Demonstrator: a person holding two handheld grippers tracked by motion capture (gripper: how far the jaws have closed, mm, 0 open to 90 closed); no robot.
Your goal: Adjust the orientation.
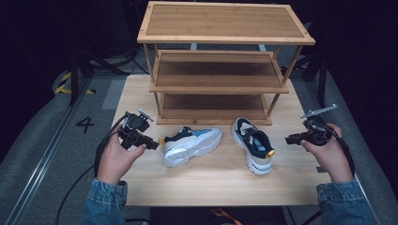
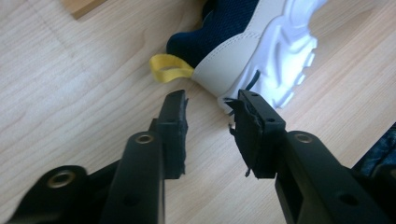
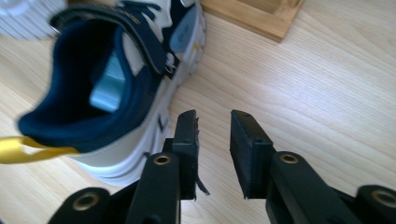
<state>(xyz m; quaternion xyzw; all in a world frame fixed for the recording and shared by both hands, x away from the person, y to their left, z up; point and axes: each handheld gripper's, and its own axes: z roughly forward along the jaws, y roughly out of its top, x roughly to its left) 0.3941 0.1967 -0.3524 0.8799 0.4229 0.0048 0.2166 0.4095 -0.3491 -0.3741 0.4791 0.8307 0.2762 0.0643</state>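
Two sneakers lie at frame centre on the table (image 1: 141, 187), below the wooden rack (image 1: 220, 65).
Left gripper (image 1: 149, 143) unclenched beside the tipped shoe (image 1: 192, 145); right gripper (image 1: 292, 139) empty, gap between jaws, near the upright shoe (image 1: 253, 143). No legible branding.

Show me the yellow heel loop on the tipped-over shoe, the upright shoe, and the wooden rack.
yellow heel loop (image 2: 167, 71), left gripper view, loop's bend
upright navy-and-white shoe (image 1: 253, 143), high view, collar
three-tier wooden rack (image 1: 225, 21), high view, top shelf

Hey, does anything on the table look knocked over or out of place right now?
Yes: the left shoe lies tipped on its side, white sole facing the person, while the right shoe stands upright. Both sit before the empty wooden rack.
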